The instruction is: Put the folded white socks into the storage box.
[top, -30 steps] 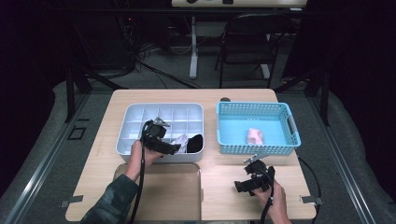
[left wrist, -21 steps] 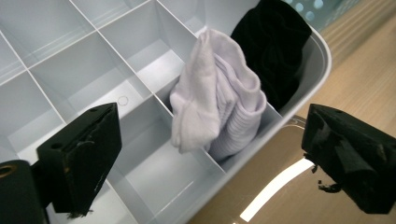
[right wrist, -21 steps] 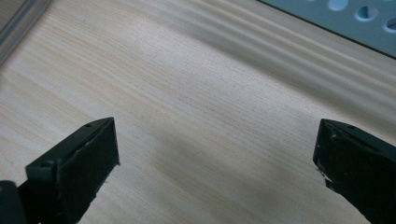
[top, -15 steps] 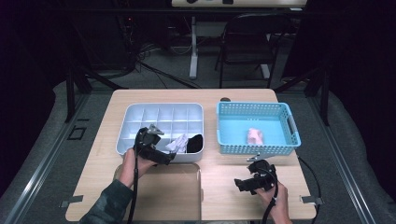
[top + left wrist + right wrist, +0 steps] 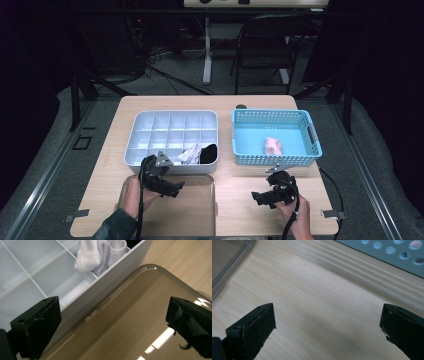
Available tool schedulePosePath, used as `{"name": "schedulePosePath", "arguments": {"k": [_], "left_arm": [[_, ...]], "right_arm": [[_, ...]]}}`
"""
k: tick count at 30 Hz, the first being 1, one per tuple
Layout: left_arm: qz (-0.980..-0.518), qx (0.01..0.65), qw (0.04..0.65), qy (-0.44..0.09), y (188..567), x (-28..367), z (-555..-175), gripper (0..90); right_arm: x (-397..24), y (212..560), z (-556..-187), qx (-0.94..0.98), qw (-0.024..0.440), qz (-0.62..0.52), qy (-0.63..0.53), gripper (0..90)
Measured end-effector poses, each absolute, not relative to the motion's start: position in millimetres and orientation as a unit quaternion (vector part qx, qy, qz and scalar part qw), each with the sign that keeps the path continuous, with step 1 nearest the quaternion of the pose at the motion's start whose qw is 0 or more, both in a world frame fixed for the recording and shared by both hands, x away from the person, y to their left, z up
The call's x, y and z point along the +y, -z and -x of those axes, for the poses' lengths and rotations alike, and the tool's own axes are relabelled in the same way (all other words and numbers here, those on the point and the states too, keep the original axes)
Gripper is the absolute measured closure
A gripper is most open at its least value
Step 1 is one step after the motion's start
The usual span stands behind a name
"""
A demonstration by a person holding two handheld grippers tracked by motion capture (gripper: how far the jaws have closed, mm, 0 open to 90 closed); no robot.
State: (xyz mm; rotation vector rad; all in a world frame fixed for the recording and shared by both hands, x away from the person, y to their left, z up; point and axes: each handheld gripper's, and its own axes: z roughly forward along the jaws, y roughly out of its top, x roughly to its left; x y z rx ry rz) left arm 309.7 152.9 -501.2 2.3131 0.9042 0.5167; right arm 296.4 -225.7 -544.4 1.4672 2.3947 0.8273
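Note:
A white divided tray (image 5: 150,131) holds a white striped sock (image 5: 190,154) (image 5: 100,252) and a black sock (image 5: 209,152) in its front row. My left gripper (image 5: 172,187) (image 5: 112,327) hovers over a clear plastic lid (image 5: 195,215) (image 5: 140,315) just in front of the tray. Its jaws have just been opening and stand open with nothing between them. A blue basket (image 5: 310,131) holds a pink sock (image 5: 273,146). My right gripper (image 5: 257,197) (image 5: 327,330) is open over bare wood in front of the basket, also with nothing between its jaws.
The wooden table (image 5: 235,175) (image 5: 317,290) carries tray and basket side by side. The basket's perforated wall (image 5: 392,252) is close ahead of the right gripper. The lid's corner (image 5: 234,262) lies to its left. A folding chair (image 5: 265,45) stands beyond the table.
My left gripper has pulled back from the tray toward the table's front edge, leaving the white sock in a front compartment. The right gripper has stayed put.

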Motion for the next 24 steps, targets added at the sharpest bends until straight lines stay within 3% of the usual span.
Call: {"name": "schedulePosePath", "arguments": {"k": [6,16,24], "left_arm": [[-0.872,0.320,0.335,-0.161,494.0,146.8,-294.1,0.2],[-0.889,0.274,0.355,-0.094,514.8,136.0,-279.3,0.2],[-0.898,0.265,0.341,-0.085,523.3,133.1,-280.6,0.2]], "right_arm": [[-230.5,533.8,-292.8,0.808,0.105,-0.502,-0.291,0.0],[-239.0,523.2,-291.8,0.803,0.093,-0.500,-0.310,0.0],[-240.7,516.0,-291.9,0.805,0.083,-0.494,-0.317,0.0]]}}
